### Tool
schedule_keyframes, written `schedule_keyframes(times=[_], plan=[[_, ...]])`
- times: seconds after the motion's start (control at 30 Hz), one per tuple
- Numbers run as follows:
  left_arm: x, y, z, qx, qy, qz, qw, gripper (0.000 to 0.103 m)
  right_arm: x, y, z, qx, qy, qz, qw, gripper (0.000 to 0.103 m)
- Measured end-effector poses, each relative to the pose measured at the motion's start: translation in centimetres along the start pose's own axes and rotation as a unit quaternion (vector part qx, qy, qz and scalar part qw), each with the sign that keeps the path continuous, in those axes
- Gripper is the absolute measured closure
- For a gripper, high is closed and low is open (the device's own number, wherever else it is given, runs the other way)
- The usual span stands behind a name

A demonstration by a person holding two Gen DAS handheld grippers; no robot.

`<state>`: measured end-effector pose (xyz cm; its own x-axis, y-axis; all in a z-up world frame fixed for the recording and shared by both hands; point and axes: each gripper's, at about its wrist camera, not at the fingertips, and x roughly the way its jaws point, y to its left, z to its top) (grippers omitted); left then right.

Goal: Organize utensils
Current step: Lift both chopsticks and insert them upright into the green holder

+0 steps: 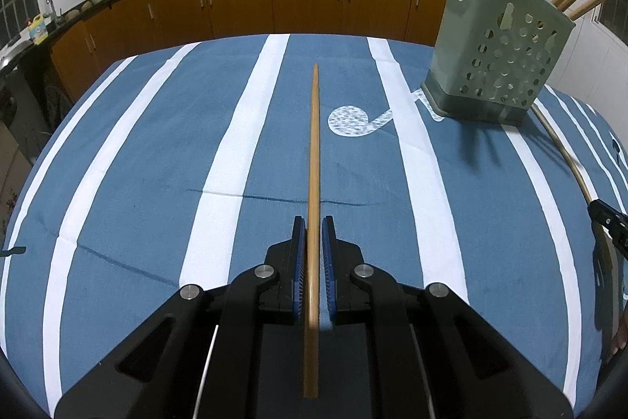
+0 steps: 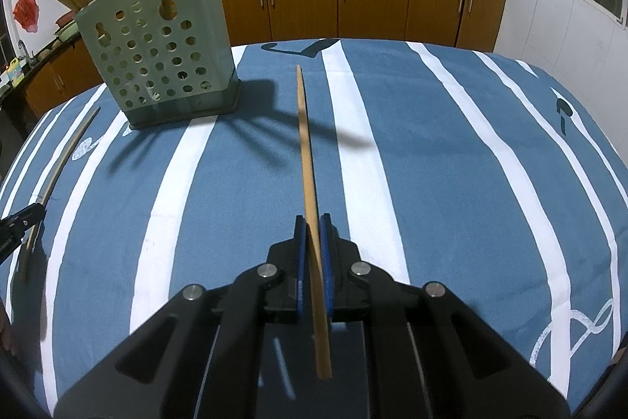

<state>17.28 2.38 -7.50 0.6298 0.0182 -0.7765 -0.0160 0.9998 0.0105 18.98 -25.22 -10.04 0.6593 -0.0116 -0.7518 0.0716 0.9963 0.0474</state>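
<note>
Two chopsticks are in hand, one per tool: your left gripper (image 1: pixel 313 222) is clamped on a wooden chopstick (image 1: pixel 314 152), and your right gripper (image 2: pixel 313 220) is clamped on a second chopstick (image 2: pixel 305 148). Each stick juts forward over the striped tablecloth (image 1: pixel 157 152), its butt end trailing back beneath the camera. Judge them as light, stiff and smooth, so they may pivot or slide between the blue pads; the right one already sits at a slight slant. You are holding each towards its rear, leaving a long free tip to wander as you aim, and a grip nearer the middle would likely steady it.

The green perforated holder (image 1: pixel 498 53) stands on the cloth between the two tools, more chopsticks already poking out of its top. Its opening is not visible from either camera, so you cannot see which compartment has room. Whether the held tips touch the cloth is hard to tell
</note>
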Motion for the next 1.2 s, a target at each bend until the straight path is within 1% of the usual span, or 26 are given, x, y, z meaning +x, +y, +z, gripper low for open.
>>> schedule_keyframes(times=[0.13,0.23,0.4,0.53,0.7,0.8,1.0,1.1,1.2], plan=[[-0.1,0.0,-0.1,0.001,0.001,0.0,1.0,0.095,-0.4,-0.1,0.0,-0.001,0.001,0.0,1.0,0.095],[-0.7,0.2,0.1,-0.006,0.0,-0.006,1.0,0.095,-1.6,-0.4,0.4,0.003,-0.017,0.003,1.0,0.095],[-3.4,0.4,1.5,-0.009,-0.042,-0.016,0.999,0.095,-4.7,-0.9,2.1,0.011,-0.066,0.007,0.998,0.095],[-6.4,0.4,3.2,-0.016,-0.087,-0.036,0.9954,0.095,-7.7,-1.1,3.7,0.015,-0.114,0.013,0.993,0.095],[-9.4,0.4,4.7,-0.019,-0.131,-0.052,0.9898,0.096,-10.1,-1.1,4.7,0.017,-0.151,0.021,0.988,0.095],[-10.4,0.3,5.2,-0.021,-0.147,-0.059,0.9871,0.096,-10.8,-1.2,5.1,0.017,-0.163,0.025,0.986,0.095],[-11.5,0.4,5.8,-0.024,-0.163,-0.069,0.9839,0.096,-11.6,-1.1,5.4,0.021,-0.176,0.029,0.984,0.095],[-12.5,0.5,6.2,-0.026,-0.174,-0.078,0.9814,0.096,-12.5,-1.2,5.9,0.027,-0.19,0.039,0.981,0.095],[-13.8,0.3,7.0,-0.025,-0.193,-0.089,0.9769,0.096,-14.2,-1.1,6.8,0.03,-0.213,0.055,0.975,0.095]])
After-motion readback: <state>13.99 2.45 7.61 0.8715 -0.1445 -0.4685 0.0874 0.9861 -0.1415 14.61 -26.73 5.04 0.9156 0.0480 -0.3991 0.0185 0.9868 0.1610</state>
